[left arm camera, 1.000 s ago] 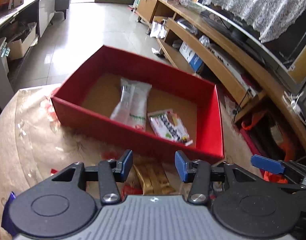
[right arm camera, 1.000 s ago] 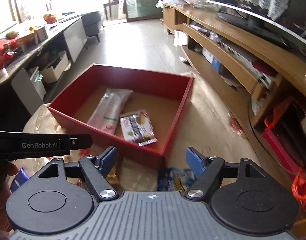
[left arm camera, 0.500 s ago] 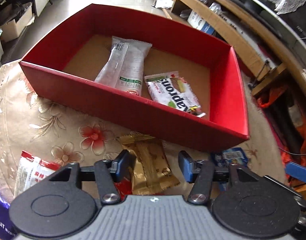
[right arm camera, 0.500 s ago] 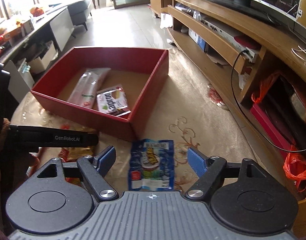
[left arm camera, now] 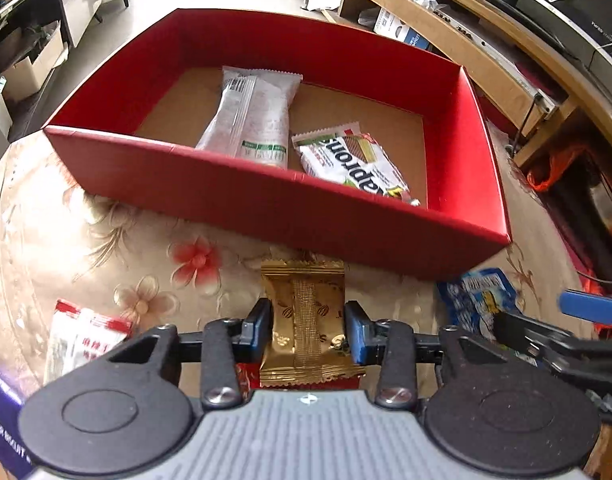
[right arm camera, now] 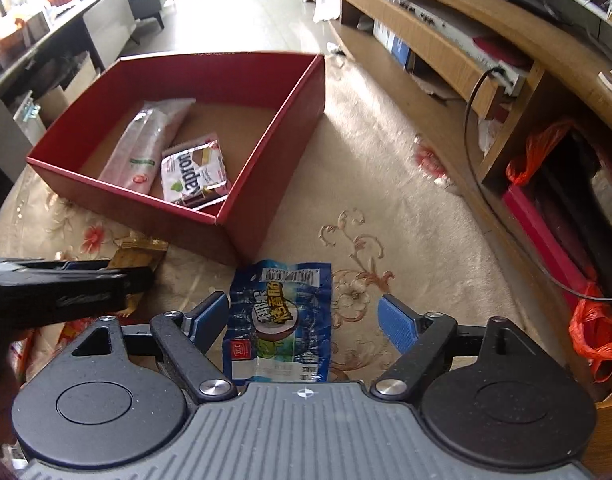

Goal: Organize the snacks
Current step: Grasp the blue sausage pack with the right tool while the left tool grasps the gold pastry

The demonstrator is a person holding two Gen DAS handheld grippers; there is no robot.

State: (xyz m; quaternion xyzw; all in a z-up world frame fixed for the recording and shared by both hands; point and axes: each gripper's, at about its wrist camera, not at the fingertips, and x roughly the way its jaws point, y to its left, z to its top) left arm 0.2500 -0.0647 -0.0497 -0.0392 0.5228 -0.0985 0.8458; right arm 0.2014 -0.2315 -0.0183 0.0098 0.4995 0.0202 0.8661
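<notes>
Beyond your table's floral cloth [left arm camera: 106,240]: wooden shelving [right arm camera: 445,40], orange bag [right arm camera: 537,152], tiled floor [right arm camera: 246,12], cardboard box [left arm camera: 30,68].

Count: one red box [left arm camera: 266,204] at 12 o'clock, holding two packets: one long white packet [left arm camera: 254,120], one wafer packet [left arm camera: 353,160]. On the cloth: one gold packet [left arm camera: 306,312], one blue packet [right arm camera: 282,316], one red-and-white packet [left arm camera: 82,340] at 8 o'clock.
</notes>
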